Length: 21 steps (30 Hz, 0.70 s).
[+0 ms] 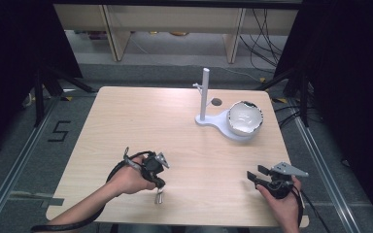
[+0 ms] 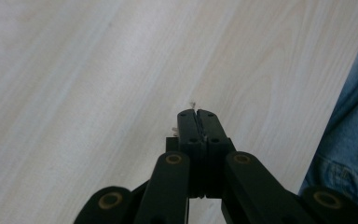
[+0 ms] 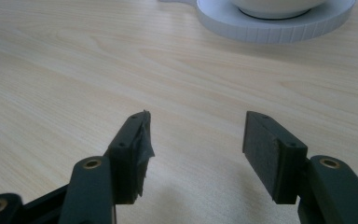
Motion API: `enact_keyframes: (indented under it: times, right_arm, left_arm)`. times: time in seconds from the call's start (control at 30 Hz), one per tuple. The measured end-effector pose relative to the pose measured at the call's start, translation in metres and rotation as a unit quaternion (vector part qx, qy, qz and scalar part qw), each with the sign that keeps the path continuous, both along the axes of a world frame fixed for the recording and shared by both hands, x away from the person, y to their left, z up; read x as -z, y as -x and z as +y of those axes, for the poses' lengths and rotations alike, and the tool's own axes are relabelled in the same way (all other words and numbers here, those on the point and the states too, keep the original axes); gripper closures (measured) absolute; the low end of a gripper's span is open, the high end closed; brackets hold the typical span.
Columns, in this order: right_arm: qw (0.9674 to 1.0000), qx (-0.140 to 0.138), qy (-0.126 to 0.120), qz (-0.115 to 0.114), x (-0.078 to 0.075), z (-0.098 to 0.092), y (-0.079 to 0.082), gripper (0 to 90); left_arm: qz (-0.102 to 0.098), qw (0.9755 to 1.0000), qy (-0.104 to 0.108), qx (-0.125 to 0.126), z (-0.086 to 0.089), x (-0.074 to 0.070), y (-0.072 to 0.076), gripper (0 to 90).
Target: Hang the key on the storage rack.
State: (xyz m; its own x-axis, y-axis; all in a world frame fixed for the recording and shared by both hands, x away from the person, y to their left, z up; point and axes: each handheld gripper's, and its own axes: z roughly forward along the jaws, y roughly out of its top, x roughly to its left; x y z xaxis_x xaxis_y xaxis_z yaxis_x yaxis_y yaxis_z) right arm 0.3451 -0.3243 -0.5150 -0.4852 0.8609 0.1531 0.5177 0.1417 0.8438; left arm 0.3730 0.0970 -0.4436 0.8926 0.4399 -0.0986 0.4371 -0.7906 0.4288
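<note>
A white bowl [image 1: 245,118] with a dark rim sits on the round base of a white stand [image 1: 205,94] at the table's far right. My left gripper [image 1: 159,190] is near the front edge, left of centre, and points down at the wood. In the left gripper view its jaws [image 2: 196,114] are pressed together; a tiny pale bit shows at their tips, too small to identify. My right gripper [image 1: 255,174] rests at the front right and aims toward the bowl. Its jaws [image 3: 196,140] stand wide apart with nothing between them. The stand's base [image 3: 279,23] and the bowl [image 3: 275,5] lie ahead of it.
The light wooden table [image 1: 141,121] has a small dark hole [image 1: 216,102] behind the stand. Blue jeans [image 2: 349,140] show past the table's front edge. Black curtains, tripod legs and floor cables surround the table.
</note>
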Motion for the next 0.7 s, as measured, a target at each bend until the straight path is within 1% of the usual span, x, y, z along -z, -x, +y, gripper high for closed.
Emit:
enact_keyframes:
  times: [0.03, 0.07, 0.1, 0.2, 0.23, 0.27, 0.3, 0.33, 0.37, 0.4, 0.43, 0.47, 0.5, 0.53, 0.57, 0.6, 0.63, 0.7]
  right_arm:
    - [1.0, 0.0, -0.002, 0.004, 0.0, 0.0, 0.0, 42.8]
    - [0.9999, 0.004, 0.004, 0.009, -0.001, 0.0, 0.001, 42.9]
    - [0.9999, 0.002, 0.014, 0.004, -0.002, -0.001, 0.001, 42.8]
    - [0.9999, 0.002, 0.014, 0.004, -0.001, -0.001, 0.001, 42.9]
    - [0.9999, 0.002, 0.015, 0.004, -0.001, -0.001, 0.001, 42.9]
    - [1.0, 0.0, -0.002, 0.005, 0.0, 0.001, 0.0, 42.9]
    - [1.0, 0.004, 0.0, 0.008, -0.001, 0.001, 0.001, 42.9]
    - [1.0, 0.004, 0.0, 0.008, -0.001, 0.001, 0.001, 42.9]
    - [0.9999, 0.001, 0.013, 0.001, -0.001, 0.0, 0.001, 42.8]
    - [0.9999, 0.001, 0.013, 0.003, -0.001, 0.0, 0.001, 42.8]
    - [1.0, -0.001, 0.004, 0.0, 0.0, 0.0, 0.0, 42.9]
    - [1.0, 0.003, 0.008, -0.001, -0.001, 0.0, 0.001, 42.9]
    - [1.0, 0.001, 0.008, 0.002, -0.001, 0.0, 0.001, 42.9]
    - [1.0, 0.001, 0.005, 0.0, 0.0, 0.0, 0.0, 42.9]
    - [1.0, -0.002, 0.0, 0.002, 0.0, 0.001, 0.0, 42.8]
    - [1.0, -0.001, -0.002, 0.006, 0.0, 0.001, 0.001, 42.8]
    - [1.0, 0.0, 0.0, 0.008, -0.001, 0.001, 0.001, 42.8]
    - [1.0, 0.0, 0.003, 0.006, -0.001, 0.0, 0.001, 42.8]
  left_arm:
    - [-0.004, 1.0, 0.008, -0.004, 0.001, -0.001, -0.001, 89.2]
    - [-0.009, 0.9998, 0.016, -0.009, 0.001, -0.003, -0.002, 89.2]
    - [-0.013, 0.9985, 0.044, -0.031, 0.0, -0.003, -0.001, 89.2]
    - [-0.029, 0.9978, 0.053, -0.029, 0.003, -0.009, -0.006, 89.2]
    - [-0.035, 0.9971, 0.06, -0.03, 0.003, -0.011, -0.008, 89.2]
    - [-0.039, 0.9967, 0.064, -0.031, 0.004, -0.013, -0.009, 89.2]
    - [-0.046, 0.9937, 0.088, -0.051, 0.002, -0.015, -0.011, 89.2]
    - [-0.046, 0.9937, 0.088, -0.051, 0.002, -0.015, -0.011, 89.2]
    - [-0.05, 0.9949, 0.078, -0.039, 0.004, -0.018, -0.014, 89.2]
    - [-0.056, 0.9936, 0.088, -0.042, 0.004, -0.021, -0.016, 89.2]
    - [-0.057, 0.9931, 0.093, -0.042, 0.005, -0.023, -0.018, 89.2]
    - [-0.061, 0.9922, 0.099, -0.046, 0.006, -0.025, -0.02, 89.2]
    - [-0.067, 0.9917, 0.101, -0.044, 0.007, -0.027, -0.022, 89.1]
    - [-0.071, 0.9895, 0.113, -0.056, 0.007, -0.029, -0.022, 89.2]
    - [-0.08, 0.9857, 0.128, -0.074, 0.006, -0.029, -0.022, 89.2]
    - [-0.085, 0.986, 0.125, -0.07, 0.007, -0.031, -0.024, 89.2]
    - [-0.093, 0.9834, 0.135, -0.078, 0.007, -0.032, -0.025, 89.2]
    - [-0.096, 0.9818, 0.142, -0.082, 0.008, -0.035, -0.028, 89.2]
